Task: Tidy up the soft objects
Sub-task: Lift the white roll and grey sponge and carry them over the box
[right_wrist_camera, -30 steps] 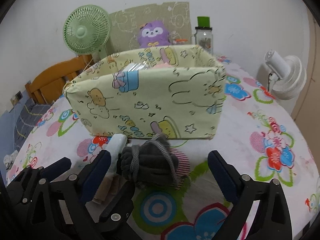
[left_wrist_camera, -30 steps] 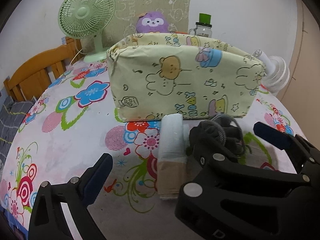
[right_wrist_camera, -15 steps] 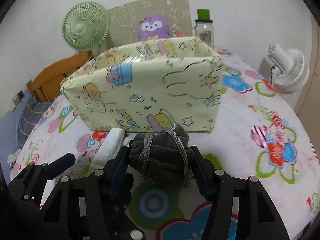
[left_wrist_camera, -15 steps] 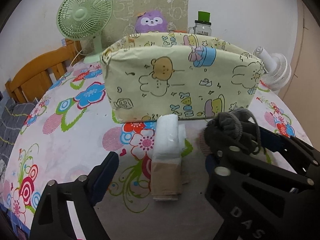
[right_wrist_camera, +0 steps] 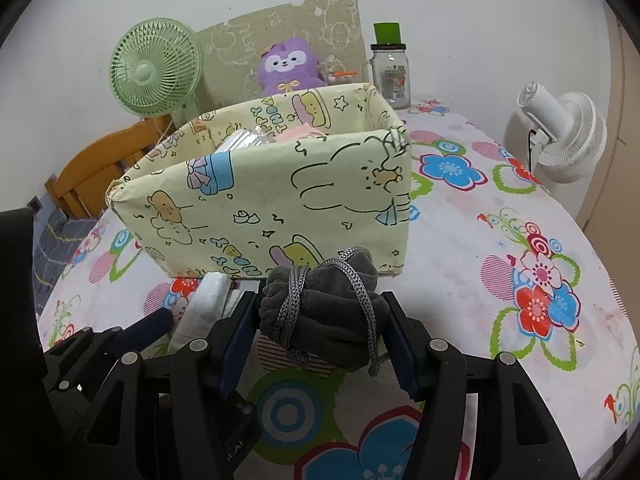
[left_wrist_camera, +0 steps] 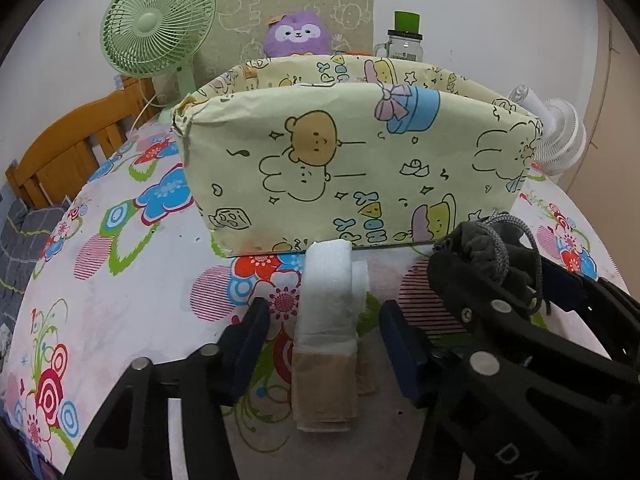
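Observation:
A pale yellow cartoon-print fabric box (left_wrist_camera: 352, 168) (right_wrist_camera: 280, 200) stands on the flowered tablecloth. A rolled white and tan cloth (left_wrist_camera: 328, 332) lies in front of it, between the fingers of my left gripper (left_wrist_camera: 326, 332), which is partly closed around it without visibly pressing it. My right gripper (right_wrist_camera: 322, 320) is shut on a dark grey drawstring pouch (right_wrist_camera: 320, 308) and holds it just above the table, in front of the box. The pouch also shows in the left wrist view (left_wrist_camera: 484, 256). Some pink and clear-wrapped items (right_wrist_camera: 256, 140) lie inside the box.
A green desk fan (left_wrist_camera: 156, 28) and a purple plush toy (left_wrist_camera: 298, 34) stand behind the box, with a green-lidded glass jar (right_wrist_camera: 390, 68). A white fan (right_wrist_camera: 560, 140) stands at the right table edge. A wooden chair back (left_wrist_camera: 68, 152) is at the left.
My right gripper closed on the grey pouch and lifted it slightly. My left gripper moved forward and narrowed around the rolled cloth.

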Demonstrator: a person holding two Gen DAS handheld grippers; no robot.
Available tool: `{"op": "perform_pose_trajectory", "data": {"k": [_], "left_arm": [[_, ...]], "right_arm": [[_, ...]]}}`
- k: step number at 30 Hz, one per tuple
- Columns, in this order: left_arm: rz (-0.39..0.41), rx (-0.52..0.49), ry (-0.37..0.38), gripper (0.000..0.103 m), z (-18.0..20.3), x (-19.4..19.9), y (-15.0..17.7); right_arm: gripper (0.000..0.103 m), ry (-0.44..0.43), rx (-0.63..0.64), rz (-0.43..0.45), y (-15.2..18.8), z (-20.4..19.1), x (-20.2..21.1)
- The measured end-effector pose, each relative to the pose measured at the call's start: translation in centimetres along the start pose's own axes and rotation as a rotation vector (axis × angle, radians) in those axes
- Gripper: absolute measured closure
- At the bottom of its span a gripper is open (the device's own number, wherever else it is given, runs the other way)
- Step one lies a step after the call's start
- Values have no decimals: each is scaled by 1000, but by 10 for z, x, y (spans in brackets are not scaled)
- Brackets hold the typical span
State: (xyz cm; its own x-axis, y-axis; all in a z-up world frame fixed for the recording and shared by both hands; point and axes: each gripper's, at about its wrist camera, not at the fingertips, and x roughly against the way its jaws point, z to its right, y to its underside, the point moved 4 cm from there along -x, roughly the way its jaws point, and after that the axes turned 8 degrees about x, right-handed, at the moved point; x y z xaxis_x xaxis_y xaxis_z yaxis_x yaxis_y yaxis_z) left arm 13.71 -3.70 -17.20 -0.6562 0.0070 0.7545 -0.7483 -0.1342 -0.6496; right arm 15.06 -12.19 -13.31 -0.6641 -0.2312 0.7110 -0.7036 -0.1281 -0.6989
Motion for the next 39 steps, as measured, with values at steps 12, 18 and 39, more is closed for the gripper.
{"op": "perform_pose_trajectory", "data": {"k": [12, 18, 39], "left_arm": [[1, 22, 49, 81, -7, 10, 5], [24, 20, 43, 82, -4, 25, 9], [155, 7, 68, 82, 12, 96, -8]], "right_arm": [[39, 0, 15, 0, 1, -8, 3], [39, 3, 13, 21, 3, -7, 17], [39, 38, 11, 144, -17, -3, 92]]}}
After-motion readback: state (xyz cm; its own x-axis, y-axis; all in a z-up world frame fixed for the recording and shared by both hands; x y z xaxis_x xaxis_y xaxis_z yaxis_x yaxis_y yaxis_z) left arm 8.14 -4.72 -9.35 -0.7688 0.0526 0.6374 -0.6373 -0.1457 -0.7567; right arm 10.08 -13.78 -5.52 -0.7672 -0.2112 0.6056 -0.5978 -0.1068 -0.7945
